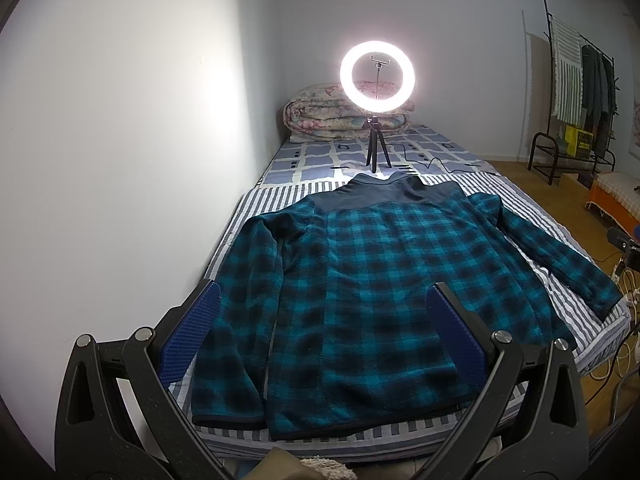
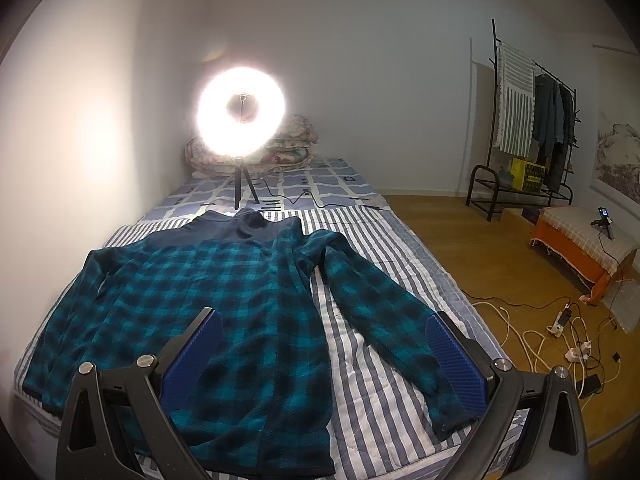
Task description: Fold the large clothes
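A teal and black plaid fleece jacket (image 1: 372, 276) with a dark navy collar lies flat, back up, on the striped bed cover (image 1: 256, 204). Both sleeves are spread out. My left gripper (image 1: 324, 320) is open and empty, hovering above the jacket's hem. The jacket also shows in the right wrist view (image 2: 224, 300), with its right sleeve (image 2: 384, 320) stretched toward the bed's right edge. My right gripper (image 2: 324, 344) is open and empty, above the hem and the right sleeve's cuff.
A lit ring light on a small tripod (image 1: 377, 80) stands on the bed beyond the collar, with a cable. A folded quilt (image 1: 320, 116) lies at the headboard. The wall is at the left. A clothes rack (image 2: 528, 140), an orange bench (image 2: 580, 240) and floor cables (image 2: 560, 332) are at the right.
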Demonstrator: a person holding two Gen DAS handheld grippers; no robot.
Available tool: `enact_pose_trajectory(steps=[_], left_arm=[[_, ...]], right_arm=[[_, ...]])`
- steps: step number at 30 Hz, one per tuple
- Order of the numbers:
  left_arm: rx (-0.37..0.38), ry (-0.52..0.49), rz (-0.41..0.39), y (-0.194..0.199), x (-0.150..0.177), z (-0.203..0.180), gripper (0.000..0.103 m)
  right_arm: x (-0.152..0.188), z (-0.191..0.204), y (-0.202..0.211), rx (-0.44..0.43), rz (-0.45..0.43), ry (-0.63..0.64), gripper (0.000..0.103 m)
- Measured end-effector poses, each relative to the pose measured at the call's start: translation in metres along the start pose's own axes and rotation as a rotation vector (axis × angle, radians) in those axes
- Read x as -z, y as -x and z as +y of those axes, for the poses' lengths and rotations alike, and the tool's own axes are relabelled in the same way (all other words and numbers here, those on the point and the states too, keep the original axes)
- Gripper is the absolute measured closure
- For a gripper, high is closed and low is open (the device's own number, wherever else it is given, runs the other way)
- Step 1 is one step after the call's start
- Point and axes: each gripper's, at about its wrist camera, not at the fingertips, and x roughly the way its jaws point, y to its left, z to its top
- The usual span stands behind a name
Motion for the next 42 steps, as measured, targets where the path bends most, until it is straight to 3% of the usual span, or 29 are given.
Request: enact_pose_trajectory(steps=[42], left_arm=[[0.002,0.002,0.002,-0.0033,0.0016,0.0001,0.000]], right_arm=[[-0.0064,0.0026,0.0045,0.019,-0.023,-0.004,0.000]])
